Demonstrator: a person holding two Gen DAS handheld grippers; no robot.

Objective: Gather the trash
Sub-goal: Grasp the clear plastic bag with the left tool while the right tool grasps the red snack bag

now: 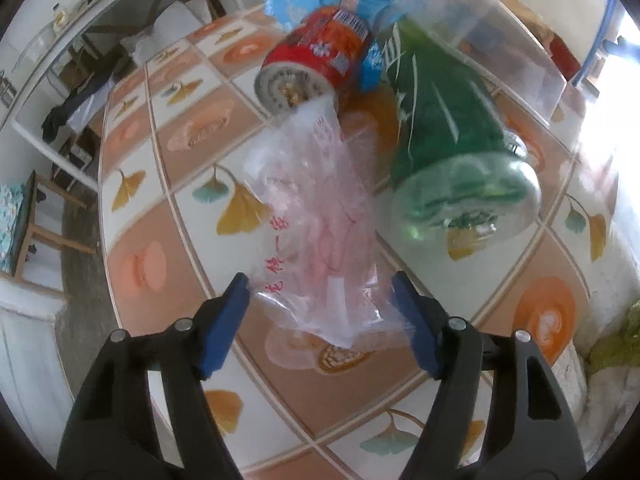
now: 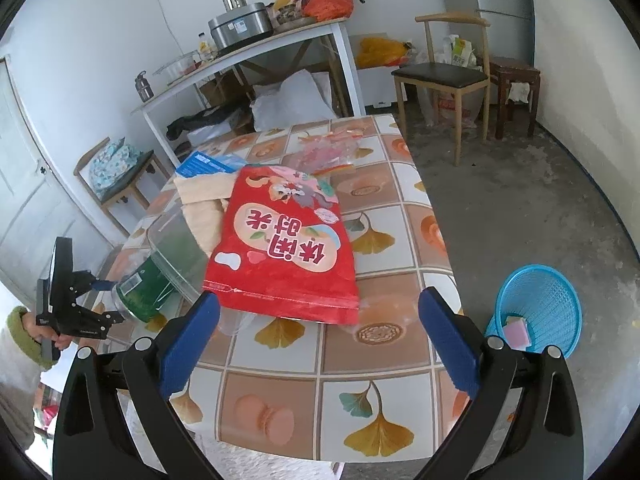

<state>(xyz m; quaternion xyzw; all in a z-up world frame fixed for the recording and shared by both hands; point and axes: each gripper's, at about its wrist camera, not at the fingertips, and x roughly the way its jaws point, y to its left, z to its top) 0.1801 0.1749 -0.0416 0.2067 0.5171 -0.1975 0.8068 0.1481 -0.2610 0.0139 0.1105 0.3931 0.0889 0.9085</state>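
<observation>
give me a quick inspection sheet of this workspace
surface: table under a tile-and-leaf patterned cover
job's things: clear plastic bag, red can and green bottle lying on their sides; red snack pouch lying flat
clutter: blue box, beige cloth, clear container
grippers: left gripper open, fingers either side of the bag's near end; right gripper open, empty, aimed at the pouch
cables: nothing seen
surroundings: blue basket on the floor beside the table, chair, white side table with pots
</observation>
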